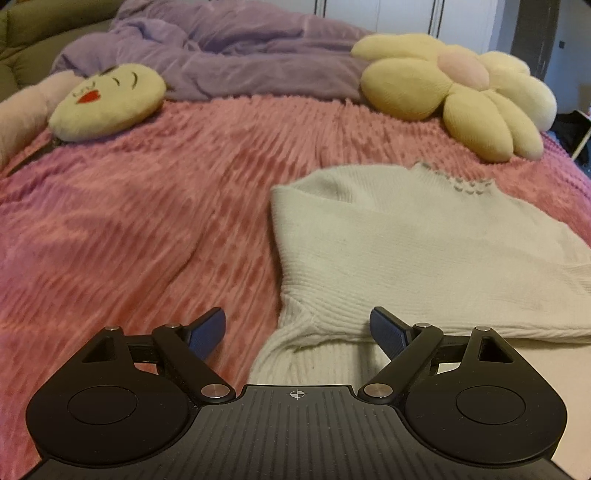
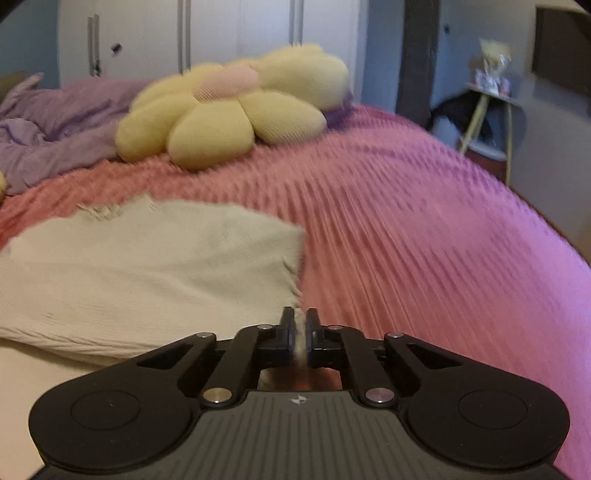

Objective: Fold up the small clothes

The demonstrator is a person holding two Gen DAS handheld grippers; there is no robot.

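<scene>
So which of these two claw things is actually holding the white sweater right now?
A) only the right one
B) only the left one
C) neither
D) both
A: the right gripper has its jaws shut on a bit of the white sweater, while the left gripper hangs open above it.

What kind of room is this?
Most likely a bedroom: a bed with a pink blanket, a rumpled purple duvet, a flower cushion, and white wardrobe doors behind.

Sweater point(image 1: 424, 251) cut off at right edge
</scene>
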